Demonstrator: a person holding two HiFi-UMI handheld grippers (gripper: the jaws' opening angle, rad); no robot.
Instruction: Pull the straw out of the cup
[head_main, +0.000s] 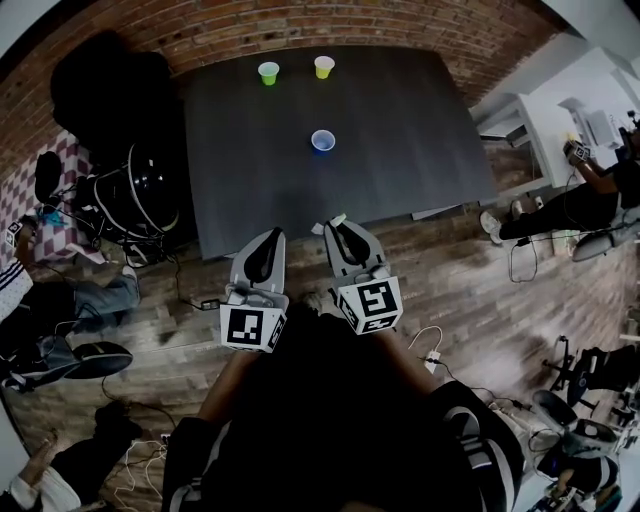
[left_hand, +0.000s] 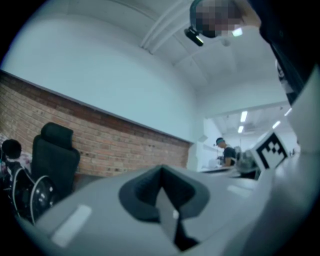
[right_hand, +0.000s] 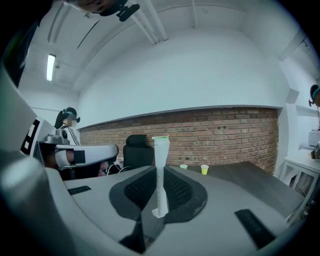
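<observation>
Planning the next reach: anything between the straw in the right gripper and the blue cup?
Nothing visible. The right gripper, shut on the straw, is off the near edge of the table; only its bare top lies between it and the blue cup. The green cup and yellow cup stand farther back.

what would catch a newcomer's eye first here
The right gripper is shut on a white, green-tipped straw standing up between its jaws. On the dark table stand a green cup and a yellow cup at the far edge, a blue cup nearer the middle. The left gripper is shut and empty.
</observation>
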